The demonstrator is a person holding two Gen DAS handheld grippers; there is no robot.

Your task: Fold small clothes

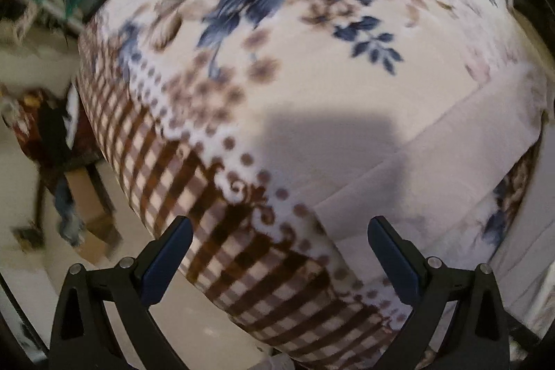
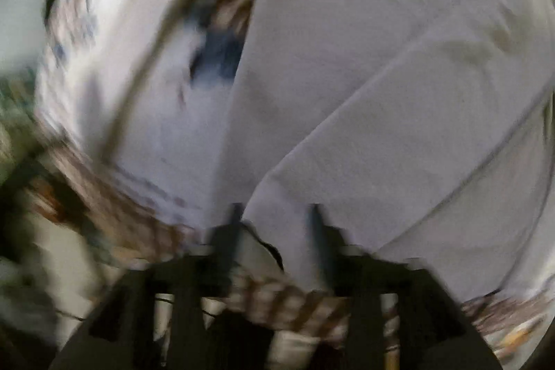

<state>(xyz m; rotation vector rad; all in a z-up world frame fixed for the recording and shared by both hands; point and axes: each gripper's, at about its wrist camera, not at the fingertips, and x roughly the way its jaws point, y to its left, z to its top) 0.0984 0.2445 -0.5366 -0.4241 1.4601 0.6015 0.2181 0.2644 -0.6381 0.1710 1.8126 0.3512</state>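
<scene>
Floral blanket [image 1: 312, 75] covers bed beneath white garment [image 1: 433, 169].

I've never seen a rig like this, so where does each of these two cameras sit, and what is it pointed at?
Left wrist: sits on the left tongs, looking straight down at a floral-and-checked fleece blanket; open black fingers show.
Right wrist: sits on the right tongs, angled down at a pale folded garment; blurred open fingers show.
Shared: blanket and garment.

A pale lilac-white garment [image 1: 433, 169] lies flat on the floral blanket [image 1: 312, 23], one layer folded over along a straight diagonal edge (cloth smooth, barely creased), near the blanket's checked border.
</scene>
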